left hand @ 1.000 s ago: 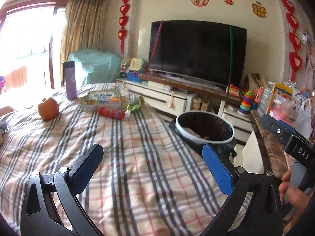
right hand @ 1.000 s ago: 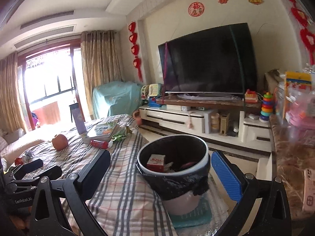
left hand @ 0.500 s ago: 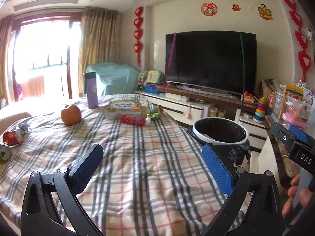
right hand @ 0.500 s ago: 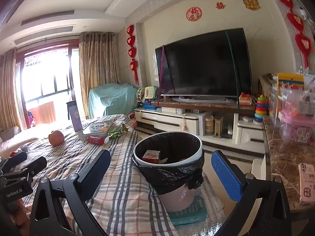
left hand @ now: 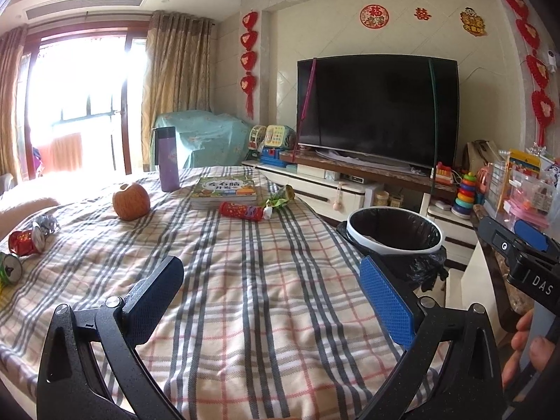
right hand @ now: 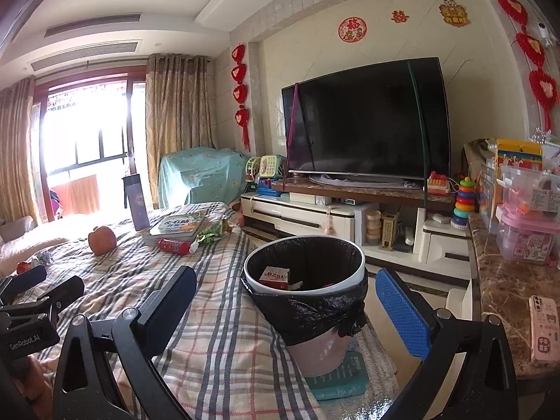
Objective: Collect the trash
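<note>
On the plaid-covered table (left hand: 266, 301) lie a red tube wrapper (left hand: 241, 210) and a green crumpled wrapper (left hand: 280, 198) near a book, far from my left gripper (left hand: 273, 283), which is open and empty above the cloth. Two crushed cans (left hand: 21, 243) and a foil scrap (left hand: 47, 223) lie at the table's left edge. The bin (right hand: 303, 280), lined with a black bag, stands beside the table's right edge; a red-and-white box (right hand: 274, 276) lies inside. My right gripper (right hand: 285, 294) is open and empty, hovering just before the bin.
An apple (left hand: 131, 201), a purple bottle (left hand: 168, 159) and a book (left hand: 224, 189) rest on the table's far side. A marble counter (right hand: 504, 290) with a pink phone (right hand: 544, 329) and plastic boxes runs at the right. The TV (left hand: 376, 110) and its cabinet stand behind.
Both cameras have tilted up and drawn back slightly, so the cans at the table's left edge came into the left view. Both grippers stayed open and empty.
</note>
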Demonstrator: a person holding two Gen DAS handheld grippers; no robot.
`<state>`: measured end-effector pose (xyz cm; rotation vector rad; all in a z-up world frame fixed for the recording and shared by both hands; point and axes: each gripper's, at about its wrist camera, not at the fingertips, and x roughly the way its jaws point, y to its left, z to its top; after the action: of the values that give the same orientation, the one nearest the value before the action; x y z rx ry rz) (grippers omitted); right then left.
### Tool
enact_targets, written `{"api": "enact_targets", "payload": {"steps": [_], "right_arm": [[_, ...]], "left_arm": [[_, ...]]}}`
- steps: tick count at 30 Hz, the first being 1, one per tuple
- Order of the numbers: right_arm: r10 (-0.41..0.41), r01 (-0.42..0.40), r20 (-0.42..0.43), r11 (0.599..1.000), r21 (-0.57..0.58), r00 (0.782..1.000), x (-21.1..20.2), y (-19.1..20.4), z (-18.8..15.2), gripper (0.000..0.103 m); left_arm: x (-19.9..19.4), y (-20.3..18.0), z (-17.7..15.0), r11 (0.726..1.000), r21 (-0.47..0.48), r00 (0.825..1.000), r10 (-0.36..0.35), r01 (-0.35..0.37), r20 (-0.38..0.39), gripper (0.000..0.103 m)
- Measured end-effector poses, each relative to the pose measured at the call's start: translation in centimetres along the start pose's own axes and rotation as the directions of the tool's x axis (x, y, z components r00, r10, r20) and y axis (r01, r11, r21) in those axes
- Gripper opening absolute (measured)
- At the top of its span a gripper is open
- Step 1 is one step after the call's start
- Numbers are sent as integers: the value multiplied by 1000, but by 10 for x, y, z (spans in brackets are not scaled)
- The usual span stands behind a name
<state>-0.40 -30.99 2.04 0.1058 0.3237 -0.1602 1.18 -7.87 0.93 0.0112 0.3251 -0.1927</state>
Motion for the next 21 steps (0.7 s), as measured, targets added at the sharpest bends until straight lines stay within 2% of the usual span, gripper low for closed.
{"api": "enact_targets", "payload": {"steps": [21], "right_arm": [[12, -12, -16, 1000, 9, 1000, 1, -3, -2, 103]], "left_arm": [[-4, -2, 0, 1000, 14, 1000, 2, -2, 4, 103]]}}
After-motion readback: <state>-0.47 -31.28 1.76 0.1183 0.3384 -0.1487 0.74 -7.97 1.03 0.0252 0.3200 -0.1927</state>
